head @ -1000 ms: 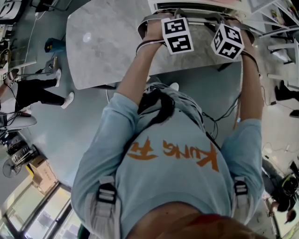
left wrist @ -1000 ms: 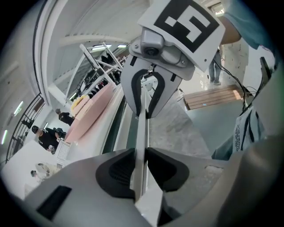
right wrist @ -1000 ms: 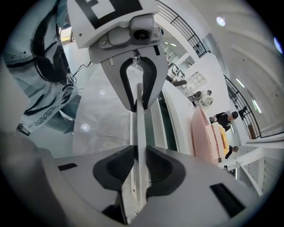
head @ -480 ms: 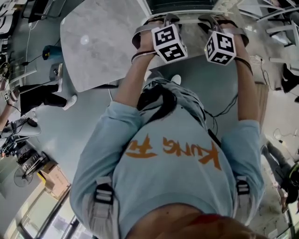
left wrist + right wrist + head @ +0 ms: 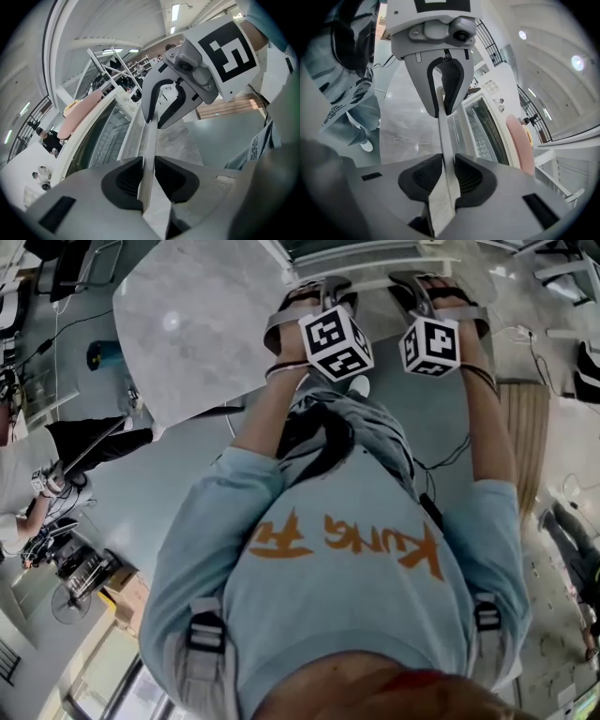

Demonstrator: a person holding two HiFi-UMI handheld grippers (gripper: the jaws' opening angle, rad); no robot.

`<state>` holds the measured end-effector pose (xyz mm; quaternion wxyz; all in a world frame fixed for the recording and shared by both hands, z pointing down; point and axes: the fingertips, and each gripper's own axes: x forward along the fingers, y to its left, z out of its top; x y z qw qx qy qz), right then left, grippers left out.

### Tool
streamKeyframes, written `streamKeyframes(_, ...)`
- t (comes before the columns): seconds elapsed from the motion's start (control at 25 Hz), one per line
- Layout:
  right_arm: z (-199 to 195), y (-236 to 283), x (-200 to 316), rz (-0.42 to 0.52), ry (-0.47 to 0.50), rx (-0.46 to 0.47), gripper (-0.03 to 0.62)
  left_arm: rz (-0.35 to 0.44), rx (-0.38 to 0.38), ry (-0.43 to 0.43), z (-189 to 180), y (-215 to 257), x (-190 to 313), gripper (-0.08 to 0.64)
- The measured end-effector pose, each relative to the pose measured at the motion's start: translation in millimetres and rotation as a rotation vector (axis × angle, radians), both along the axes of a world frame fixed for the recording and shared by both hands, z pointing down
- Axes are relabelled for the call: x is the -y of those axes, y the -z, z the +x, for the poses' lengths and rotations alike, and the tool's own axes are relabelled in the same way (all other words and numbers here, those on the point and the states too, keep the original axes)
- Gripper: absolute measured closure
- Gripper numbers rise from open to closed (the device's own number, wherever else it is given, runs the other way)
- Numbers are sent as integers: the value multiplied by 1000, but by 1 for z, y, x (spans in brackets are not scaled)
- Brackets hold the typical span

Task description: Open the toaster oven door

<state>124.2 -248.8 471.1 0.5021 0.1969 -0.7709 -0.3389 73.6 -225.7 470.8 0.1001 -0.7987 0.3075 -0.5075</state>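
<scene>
The white toaster oven (image 5: 361,249) stands at the top edge of the head view on a grey marble table (image 5: 197,324). Its door handle (image 5: 372,284), a white bar, runs across the front. My left gripper (image 5: 314,296) and right gripper (image 5: 433,289) both clamp this bar, side by side. In the left gripper view the handle (image 5: 151,140) passes between the pads of my left gripper (image 5: 147,176) and on into the right gripper (image 5: 158,110). In the right gripper view the handle (image 5: 443,136) is pinched by my right gripper (image 5: 449,176); the left gripper (image 5: 443,91) grips it farther along. The glass door (image 5: 480,131) lies beside it.
A pink object (image 5: 79,115) rests on top of the oven. The person's arms and light-blue shirt (image 5: 347,559) fill the middle of the head view. Another person (image 5: 84,442) is at the left by equipment and cables. White frames (image 5: 112,70) stand beyond the oven.
Both grippers have moved toward the person, still clamped on the handle, and the handle has come away from the oven front with them. The head camera has shifted.
</scene>
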Motion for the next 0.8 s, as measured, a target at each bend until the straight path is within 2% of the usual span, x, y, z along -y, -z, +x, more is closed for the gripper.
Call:
streamKeyframes(0.28,7,-33,-23,2,-12,-14,512,-29,9,-3,9,-34,-26,482)
streamKeyframes(0.48,7,-52,-32,32,-25,-12,515,-11,42,-2,10,-53,-37,479)
streamKeyframes(0.8,14,-86,-42,46,-41,-22,509,15,68,-6,20,-86,-54,410)
